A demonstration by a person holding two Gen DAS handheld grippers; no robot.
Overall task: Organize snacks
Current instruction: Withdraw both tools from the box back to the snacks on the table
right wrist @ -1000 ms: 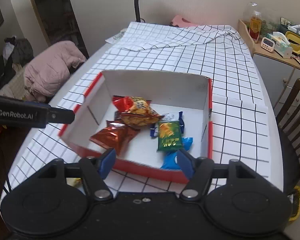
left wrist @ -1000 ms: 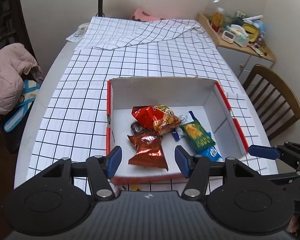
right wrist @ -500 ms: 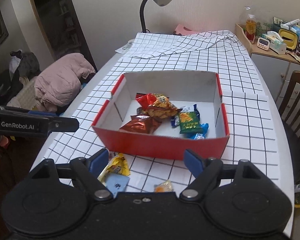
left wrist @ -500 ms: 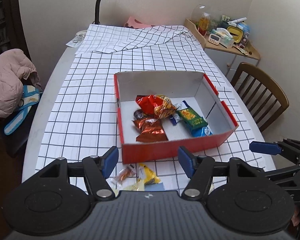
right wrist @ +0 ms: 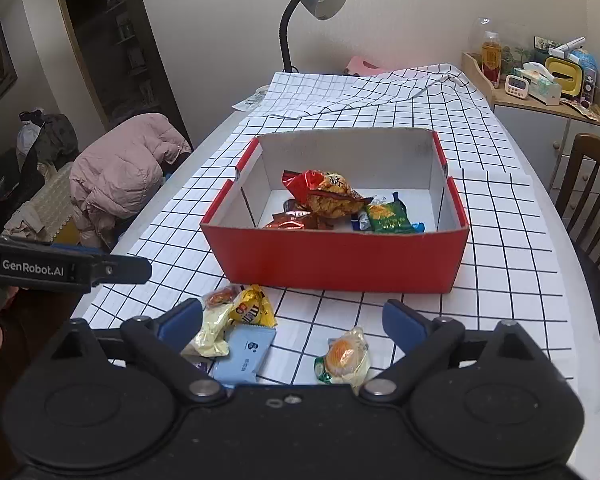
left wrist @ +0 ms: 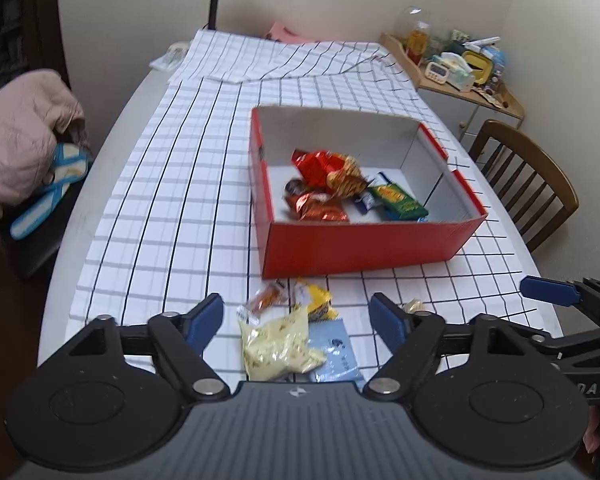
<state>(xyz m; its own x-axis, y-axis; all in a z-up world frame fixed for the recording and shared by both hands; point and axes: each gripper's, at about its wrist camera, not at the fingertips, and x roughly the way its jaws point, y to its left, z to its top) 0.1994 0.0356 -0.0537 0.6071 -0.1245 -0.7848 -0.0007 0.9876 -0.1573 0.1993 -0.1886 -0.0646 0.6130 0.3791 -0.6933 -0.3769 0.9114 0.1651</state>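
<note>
A red box [left wrist: 364, 250] [right wrist: 336, 258] with white inner walls holds several snack packets, among them a red-orange bag [right wrist: 324, 194] and a green packet [left wrist: 398, 202]. Loose snacks lie on the checked cloth in front of it: a pale yellow bag [left wrist: 278, 346], a light blue packet [right wrist: 244, 354], a yellow candy packet [right wrist: 254, 308], a small orange-wrapped one [left wrist: 266, 298] and a clear-wrapped bun [right wrist: 344, 356]. My left gripper [left wrist: 298, 320] hangs over the yellow bag, jaws opening, nothing pressed. My right gripper [right wrist: 292, 320] hangs near the blue packet and bun, jaws opening, empty.
A wooden chair [left wrist: 528, 180] stands at the table's right side. A pink jacket [right wrist: 124, 172] lies on a seat to the left. A desk lamp [right wrist: 312, 4] and folded cloth sit at the far end, a cluttered side shelf [right wrist: 540, 80] beyond.
Both grippers have pulled back from over the box toward the table's near edge and opened wider. The loose snacks in front of the box have come into view.
</note>
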